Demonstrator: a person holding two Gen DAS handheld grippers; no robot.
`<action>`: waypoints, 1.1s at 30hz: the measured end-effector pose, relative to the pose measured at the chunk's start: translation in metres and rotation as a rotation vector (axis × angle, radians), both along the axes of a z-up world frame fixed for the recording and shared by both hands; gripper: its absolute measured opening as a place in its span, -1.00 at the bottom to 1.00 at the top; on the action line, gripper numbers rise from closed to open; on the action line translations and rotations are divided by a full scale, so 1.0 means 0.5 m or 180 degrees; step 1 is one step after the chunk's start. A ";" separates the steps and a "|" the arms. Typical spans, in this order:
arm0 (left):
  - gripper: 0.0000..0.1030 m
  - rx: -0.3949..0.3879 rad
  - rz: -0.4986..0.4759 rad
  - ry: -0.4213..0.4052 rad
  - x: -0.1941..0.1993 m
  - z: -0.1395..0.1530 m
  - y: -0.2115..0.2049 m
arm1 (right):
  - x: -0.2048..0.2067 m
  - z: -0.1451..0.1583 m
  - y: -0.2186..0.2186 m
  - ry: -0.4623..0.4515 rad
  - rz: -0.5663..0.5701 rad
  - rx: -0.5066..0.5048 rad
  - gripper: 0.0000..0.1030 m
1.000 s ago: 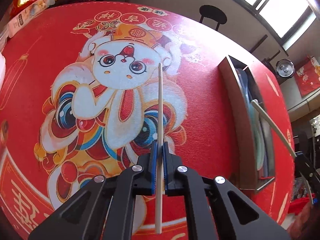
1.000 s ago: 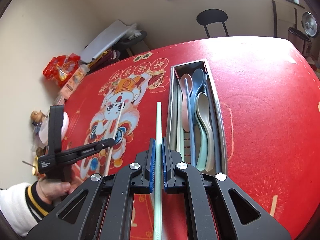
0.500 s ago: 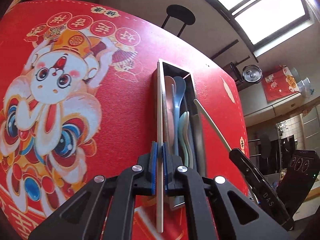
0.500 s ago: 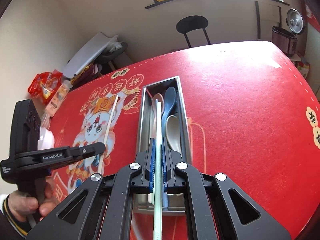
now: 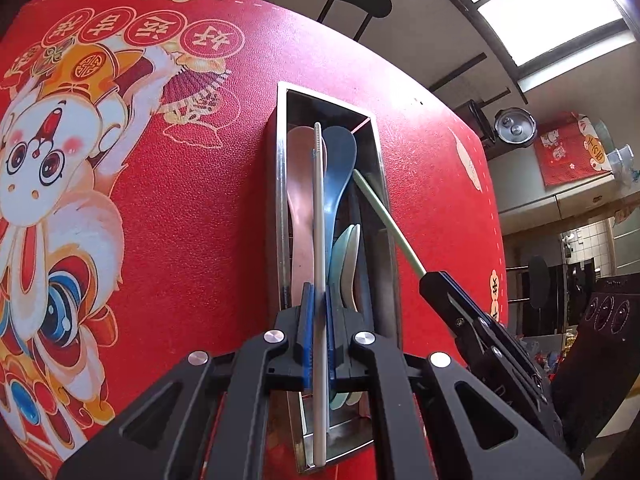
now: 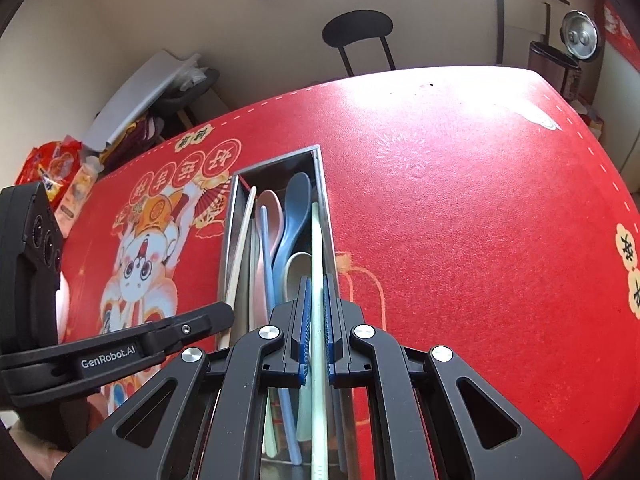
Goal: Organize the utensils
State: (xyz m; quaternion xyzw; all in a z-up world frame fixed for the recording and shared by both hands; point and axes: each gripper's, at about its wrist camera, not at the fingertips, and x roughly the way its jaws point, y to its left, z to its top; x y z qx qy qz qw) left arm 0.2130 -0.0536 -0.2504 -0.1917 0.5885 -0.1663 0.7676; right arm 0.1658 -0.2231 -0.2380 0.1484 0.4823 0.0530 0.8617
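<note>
Tilting down over metal tray (image 5: 282, 184), both chopstick-clamping hand-held grippers (image 5: 318, 300) (image 6: 316, 300).

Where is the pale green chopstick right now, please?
The pale green chopstick is clamped in the right gripper, over the right side of the metal utensil tray, beside the blue spoon.

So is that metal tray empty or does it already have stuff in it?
Not empty: the tray already holds spoons, a pink one and a blue one, plus more.
</note>
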 end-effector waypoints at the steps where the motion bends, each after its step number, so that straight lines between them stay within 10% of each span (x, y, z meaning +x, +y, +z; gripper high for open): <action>1: -0.89 0.0014 0.0007 0.0017 0.001 -0.003 0.000 | 0.003 -0.004 0.003 0.0033 0.0008 0.0006 -0.88; 10: -0.69 -0.0069 -0.0005 -0.0001 -0.001 0.017 0.023 | 0.002 -0.008 -0.003 0.0206 0.0023 0.0184 -0.85; 21: 0.44 0.0545 -0.0161 -0.0883 -0.043 0.202 0.091 | -0.061 0.130 -0.049 -0.0148 -0.0061 -0.0070 -0.83; 23: 0.58 0.0717 -0.0252 -0.1137 -0.064 0.245 0.094 | -0.079 0.164 -0.059 -0.0241 -0.0091 -0.0155 -0.69; 25: 0.70 0.0839 -0.0335 -0.1362 -0.083 0.286 0.093 | -0.100 0.201 -0.070 -0.0363 -0.0139 -0.0211 0.14; 33: 0.88 0.1064 -0.0410 -0.2070 -0.170 0.422 0.086 | -0.199 0.345 -0.092 -0.0751 -0.0451 -0.0562 0.58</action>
